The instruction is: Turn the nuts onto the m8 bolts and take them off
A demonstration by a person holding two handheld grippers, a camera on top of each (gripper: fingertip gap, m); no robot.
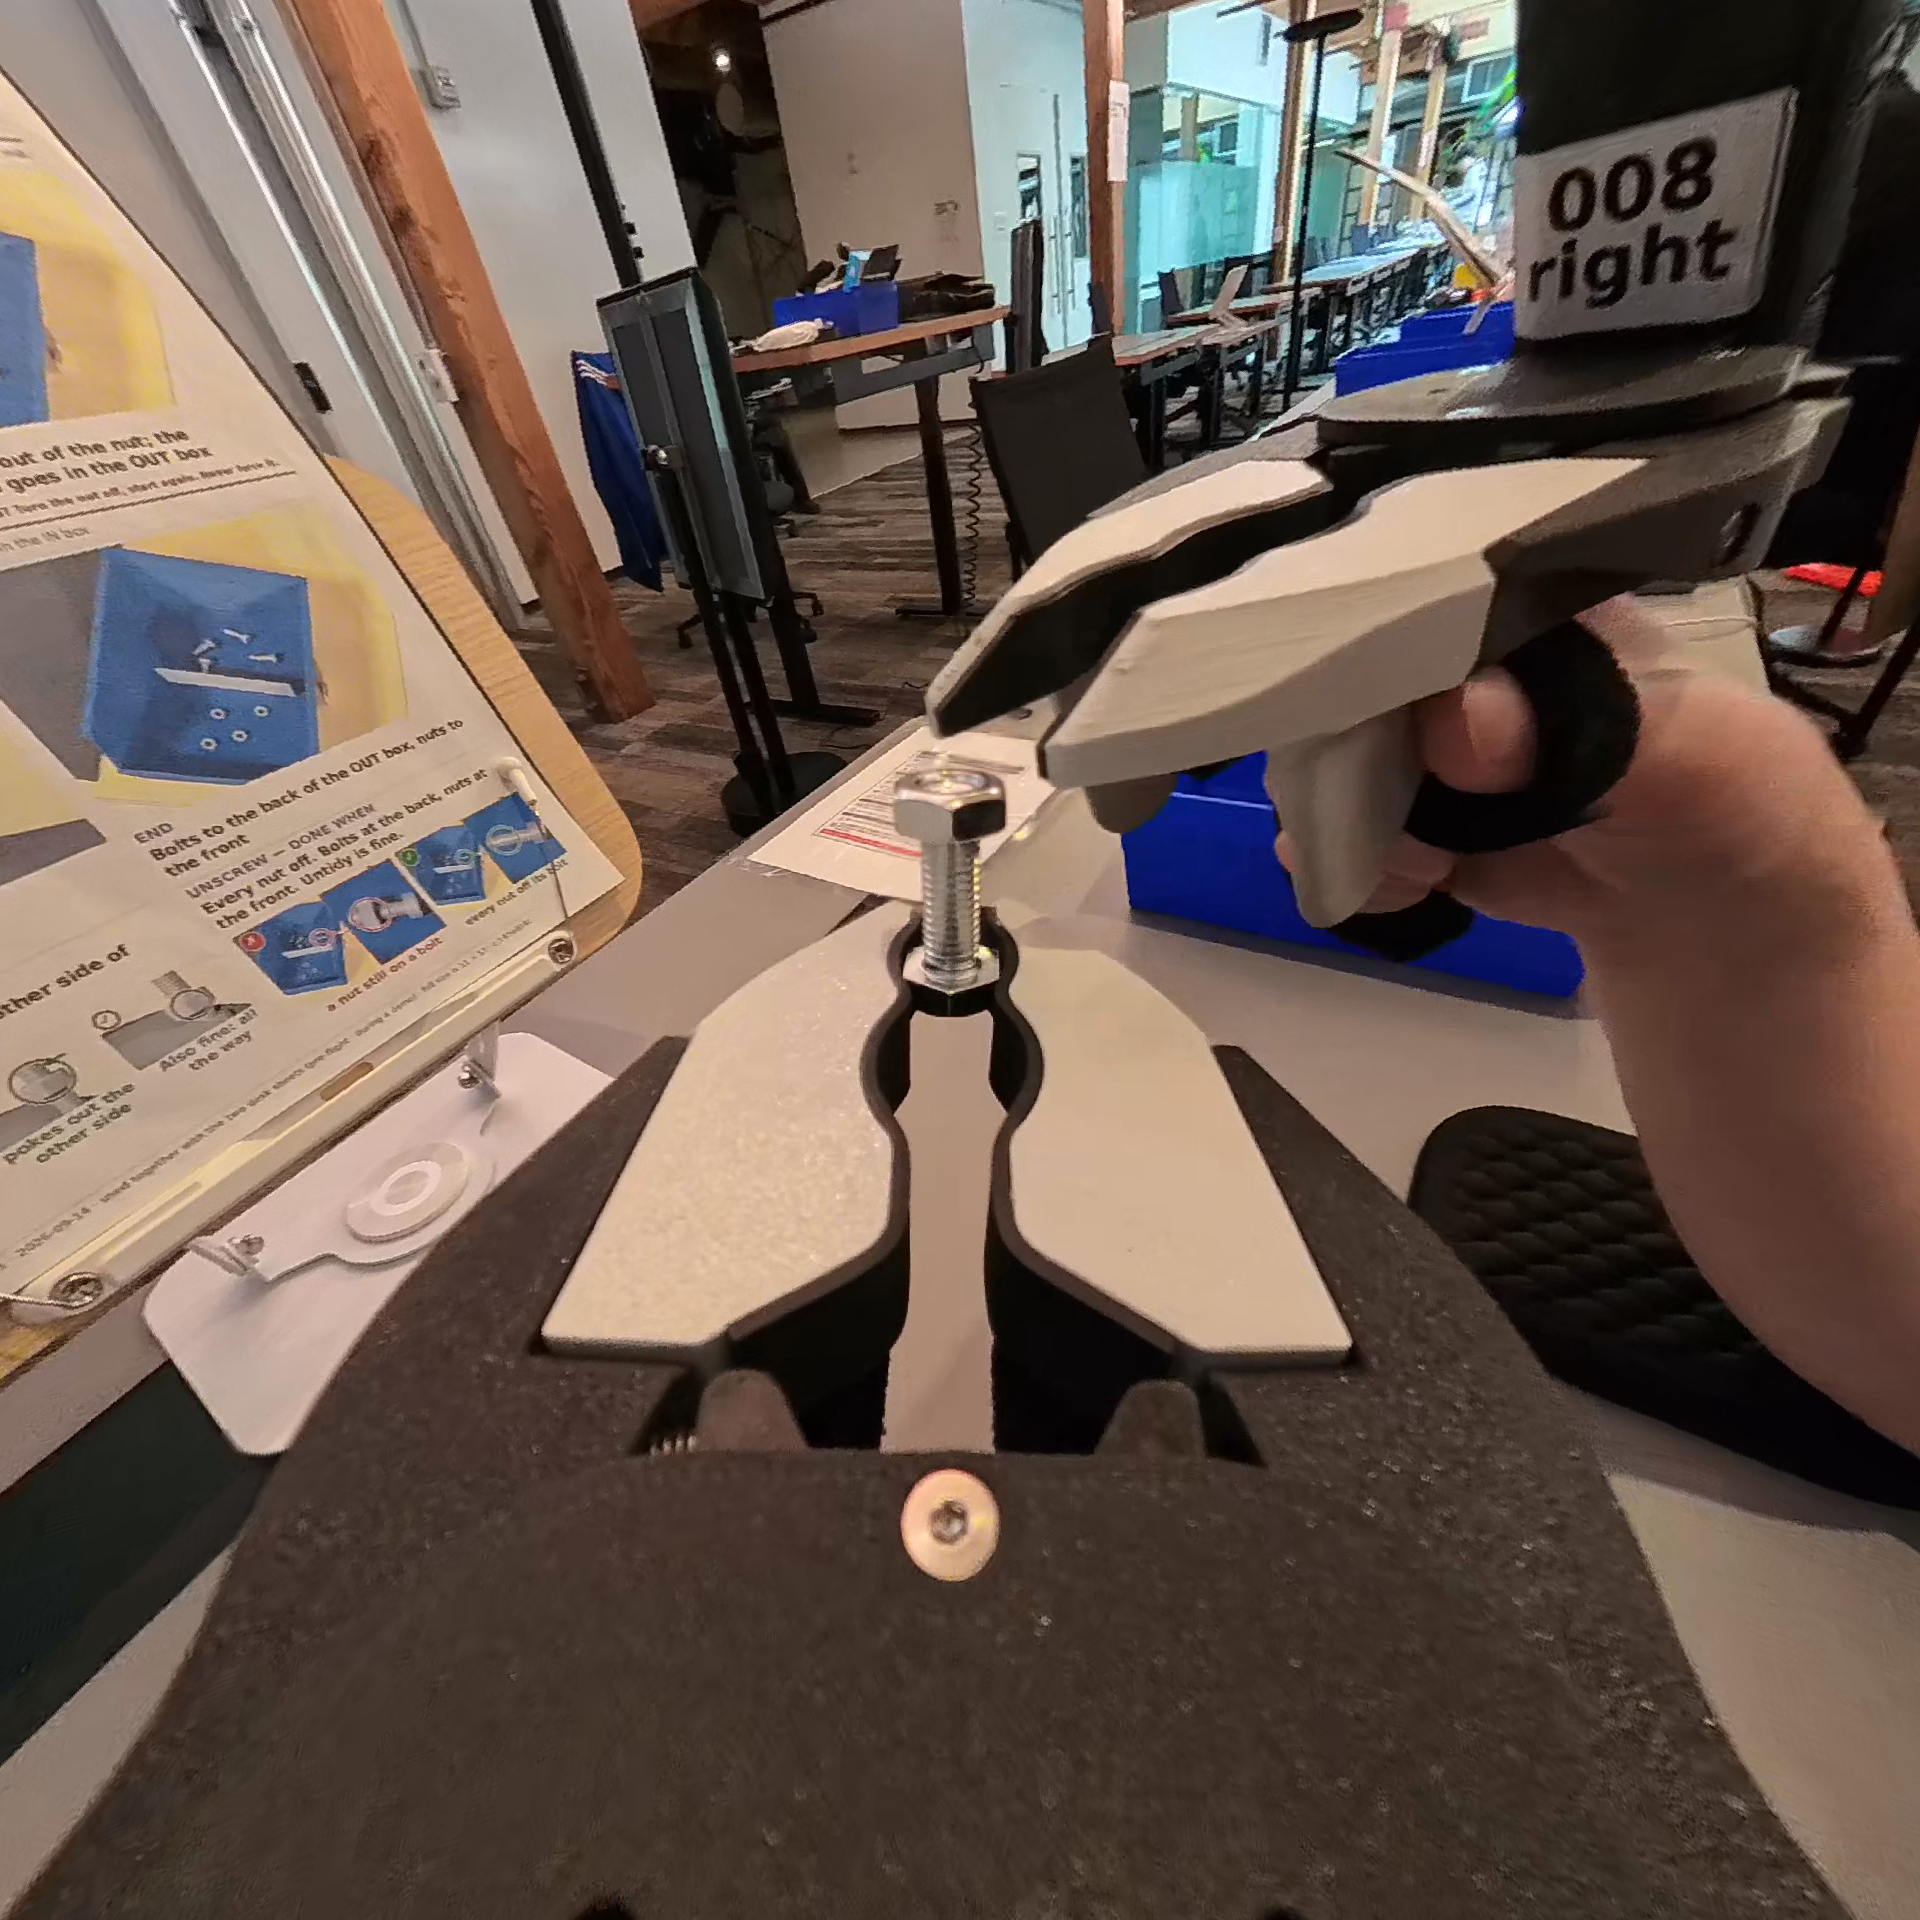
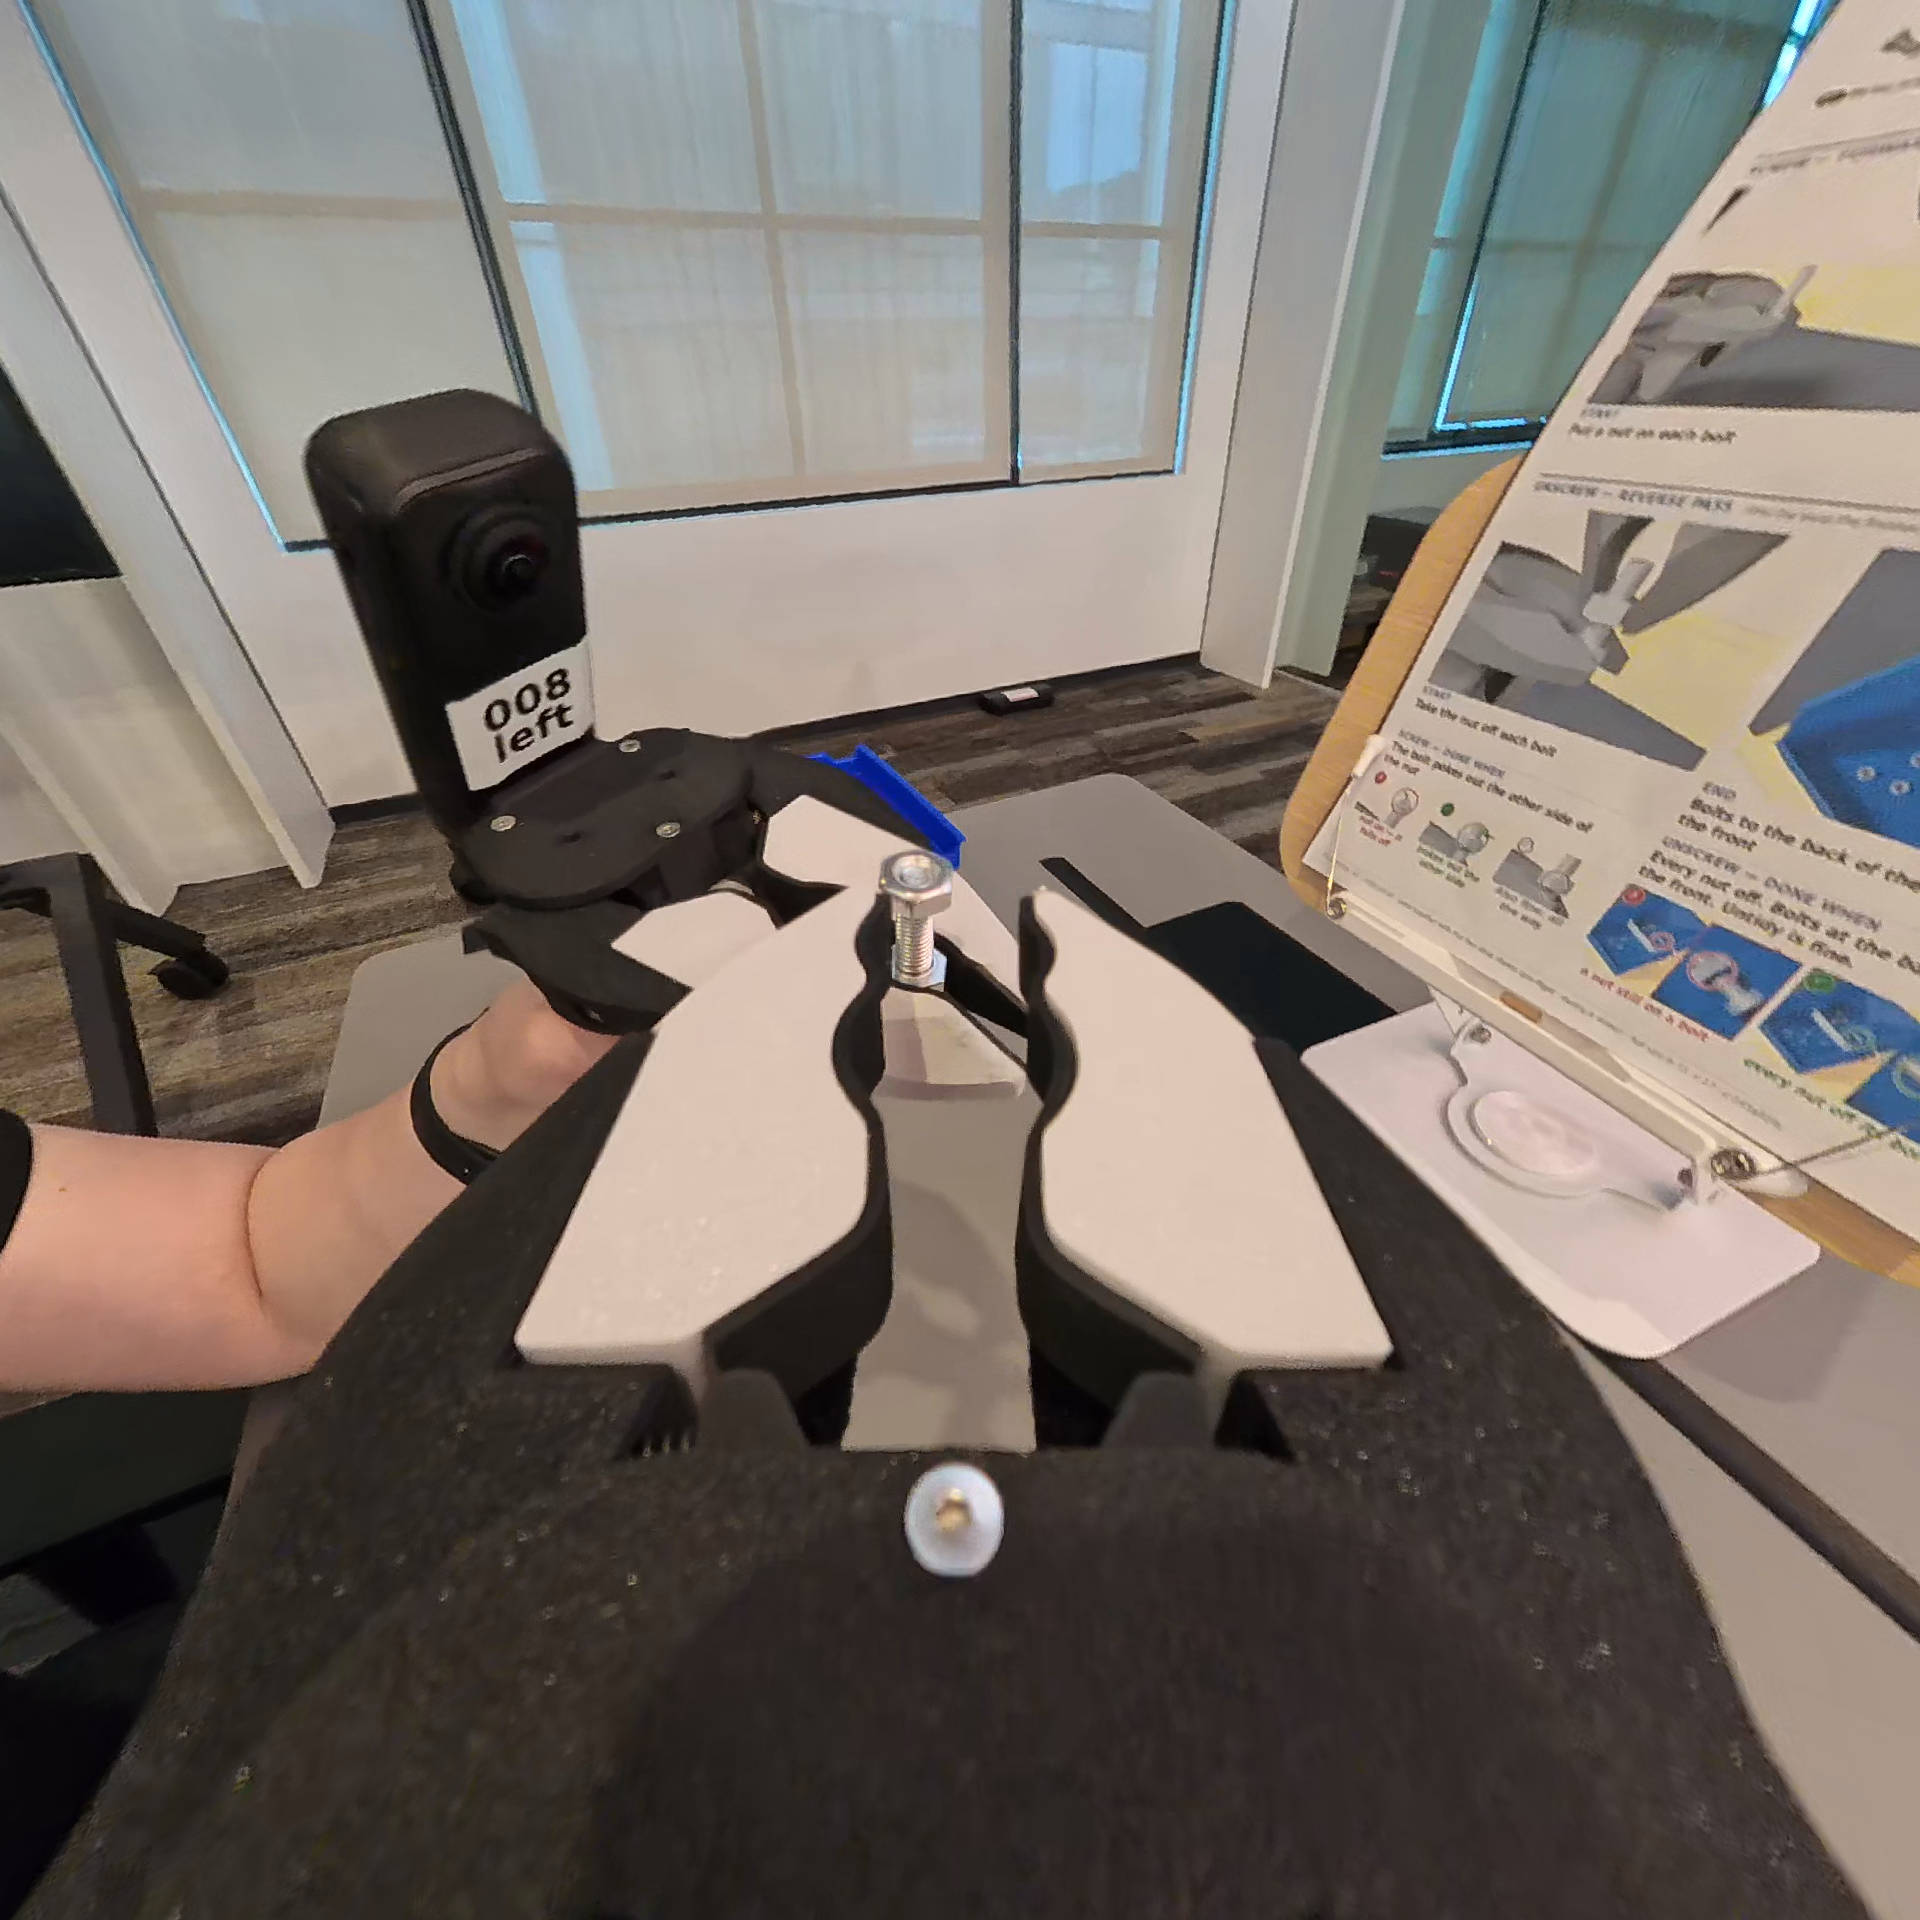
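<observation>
A silver M8 bolt [image 1: 948,883] stands upright, head up, with a silver nut [image 1: 951,971] low on its thread. My left gripper [image 1: 951,961] is shut on the nut at its fingertips and holds both above the grey table. In the right wrist view the bolt [image 2: 912,914] and nut [image 2: 916,971] sit between the tips of my right gripper [image 2: 948,906], which is open and does not grip them. The left gripper [image 2: 935,971] reaches in from the left there. In the left wrist view the right gripper [image 1: 992,732] hovers just above the bolt head.
An instruction board [image 1: 260,779] on a white base [image 2: 1558,1195] stands beside the grippers. A blue bin [image 1: 1351,904] and a paper sheet [image 1: 883,831] lie on the grey table [image 1: 1299,1039]. A black pad [image 1: 1558,1247] lies under the right hand. Some 4 cm of space lies between my two pairs of fingers.
</observation>
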